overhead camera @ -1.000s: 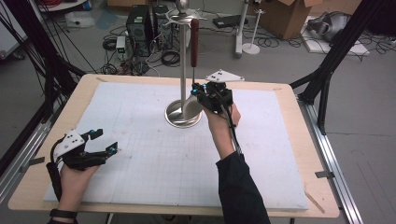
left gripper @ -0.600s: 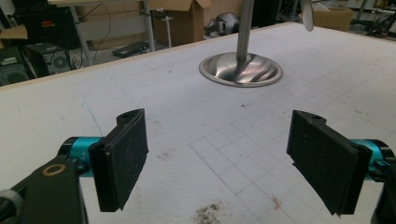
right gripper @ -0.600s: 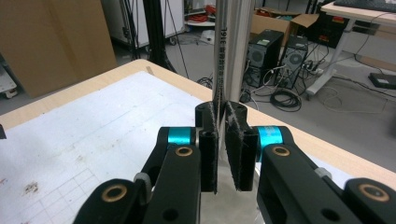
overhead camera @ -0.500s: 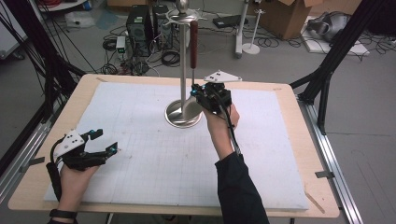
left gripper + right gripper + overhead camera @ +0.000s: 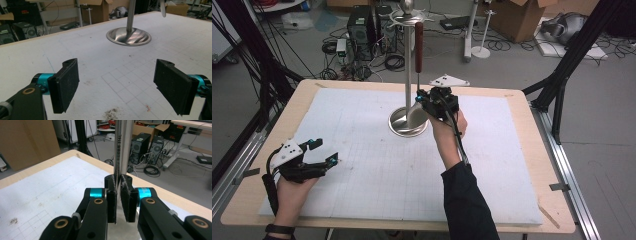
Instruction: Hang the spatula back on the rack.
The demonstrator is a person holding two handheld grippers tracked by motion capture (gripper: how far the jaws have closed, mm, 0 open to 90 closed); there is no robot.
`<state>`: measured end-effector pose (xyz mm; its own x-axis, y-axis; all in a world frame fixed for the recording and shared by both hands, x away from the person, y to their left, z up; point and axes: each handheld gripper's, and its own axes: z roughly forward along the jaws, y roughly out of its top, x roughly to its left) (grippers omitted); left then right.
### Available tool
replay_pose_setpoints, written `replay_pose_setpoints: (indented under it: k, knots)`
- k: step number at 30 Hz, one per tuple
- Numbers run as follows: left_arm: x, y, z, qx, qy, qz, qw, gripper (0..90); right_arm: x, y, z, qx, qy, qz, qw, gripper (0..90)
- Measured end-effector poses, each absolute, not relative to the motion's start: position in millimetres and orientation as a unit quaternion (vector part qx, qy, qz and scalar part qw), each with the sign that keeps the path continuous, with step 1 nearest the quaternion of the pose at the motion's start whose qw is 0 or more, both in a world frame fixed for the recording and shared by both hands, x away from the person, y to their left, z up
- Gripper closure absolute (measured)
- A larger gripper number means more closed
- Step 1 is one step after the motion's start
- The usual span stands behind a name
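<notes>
Cluttered workshop floor behind a wooden table (image 5: 522, 100) topped by a white gridded mat (image 5: 377, 180). Steel stand (image 5: 408, 125) mid-mat, wooden-handled utensil (image 5: 418, 47) hanging from its top. Nothing moved since a second ago, probably a pause. Right gripper (image 5: 421, 97) at the utensil's lower end, jaws almost together, grip unclear, pole close behind. Left gripper (image 5: 328, 151) low on the mat, jaws wide apart, empty.

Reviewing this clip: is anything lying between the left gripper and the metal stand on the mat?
Nothing visible. The left gripper sits open near the mat's near-left corner, and only bare mat lies between it and the stand. The right gripper is at the stand's other side, out of that path.
</notes>
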<state>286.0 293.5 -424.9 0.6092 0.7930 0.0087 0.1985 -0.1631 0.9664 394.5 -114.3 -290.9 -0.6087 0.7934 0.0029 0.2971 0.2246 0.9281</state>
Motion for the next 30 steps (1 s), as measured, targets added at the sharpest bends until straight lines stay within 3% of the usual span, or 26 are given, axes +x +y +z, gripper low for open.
replay_pose_setpoints:
  k: [30]
  knots:
    - [286.6, 294.5, -427.2, 0.714, 0.350, 0.270, 0.544, 20.7, 404.0, -110.2, -287.9, 0.374, 0.750, 0.487, 0.245, 83.8]
